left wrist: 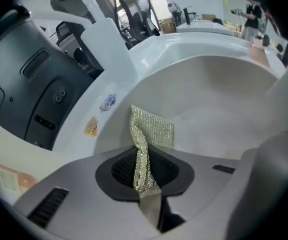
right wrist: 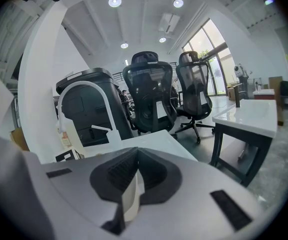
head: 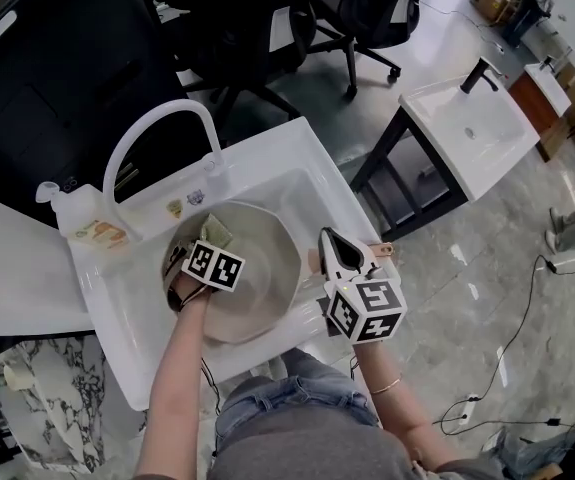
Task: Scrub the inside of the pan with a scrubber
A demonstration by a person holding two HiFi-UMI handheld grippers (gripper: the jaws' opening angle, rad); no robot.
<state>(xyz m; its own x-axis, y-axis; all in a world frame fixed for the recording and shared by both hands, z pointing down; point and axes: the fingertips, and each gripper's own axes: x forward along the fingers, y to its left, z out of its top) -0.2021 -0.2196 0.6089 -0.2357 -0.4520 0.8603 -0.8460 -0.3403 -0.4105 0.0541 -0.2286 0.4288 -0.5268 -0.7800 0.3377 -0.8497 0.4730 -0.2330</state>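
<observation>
In the head view a pale pan (head: 262, 293) lies in the basin of a white sink (head: 297, 148), filling most of it, under a white arched faucet (head: 157, 128) at the back edge. The left gripper (head: 205, 246) reaches into the pan at its back left side, and a greenish scrubber (head: 217, 232) shows just past its marker cube.

The left gripper view shows what the head view cannot. The left gripper (left wrist: 145, 171) has its jaws pressed together on the lower end of the scrubber (left wrist: 151, 129). The woven, glittering cloth stands up out of them and folds over against the pan's (left wrist: 224, 109) inner wall. This view also shows two small stickers (left wrist: 91, 126) on the sink's wall behind the pan.

The right gripper (head: 333, 253) sits at the pan's right side, by the sink's right edge. In the head view its jaws lie under its own body, so the grip cannot be read there. In the right gripper view the right gripper (right wrist: 133, 184) has its jaws closed on a thin, pale strip, apparently the pan's edge. That view looks away over the sink's rim to the faucet (right wrist: 86, 83), two black office chairs (right wrist: 149, 94) and a second white basin on a dark stand (right wrist: 249, 114). The head view places that stand (head: 467, 128) well off beyond the sink's right back corner.
</observation>
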